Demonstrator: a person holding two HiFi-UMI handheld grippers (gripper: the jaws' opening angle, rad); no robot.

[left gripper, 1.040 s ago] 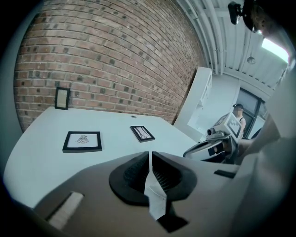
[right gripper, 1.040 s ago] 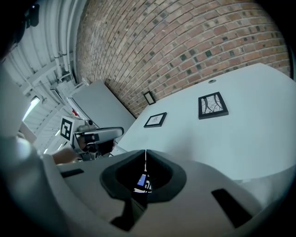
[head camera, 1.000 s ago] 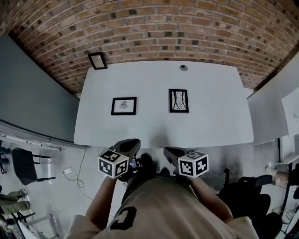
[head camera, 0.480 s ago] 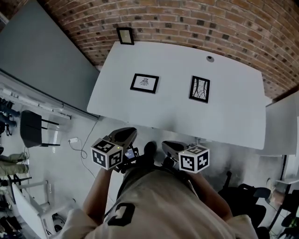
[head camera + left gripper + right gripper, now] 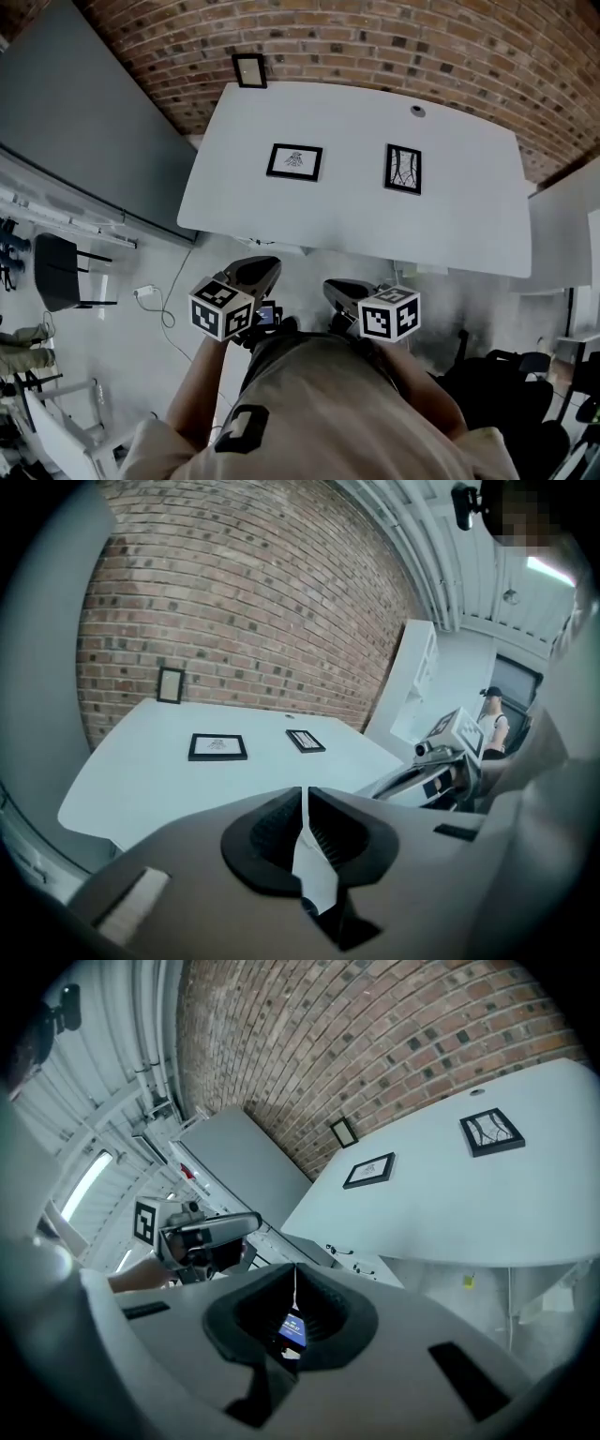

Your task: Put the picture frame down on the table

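Two black picture frames lie flat on the white table [image 5: 281, 211]: the left frame [image 5: 294, 161] and the right frame [image 5: 403, 169]. A third small frame [image 5: 249, 70] stands at the table's far corner against the brick wall. My left gripper [image 5: 267, 265] and right gripper [image 5: 336, 286] are held close to my body, over the floor short of the table's near edge. Both are shut with nothing between the jaws. The left gripper view shows the flat frames [image 5: 217, 747] [image 5: 306, 741] ahead; the right gripper view shows them [image 5: 369, 1170] [image 5: 491, 1132] further off.
A grey partition [image 5: 84, 131] runs along the left with a dark chair [image 5: 56, 272] and a floor cable [image 5: 155, 305] beside it. A black chair [image 5: 497, 384] stands at lower right. A round cable port [image 5: 417, 111] sits near the table's far edge.
The table has swung askew in the head view and its near edge now lies further from both grippers. Both grippers stayed shut and close to the body.
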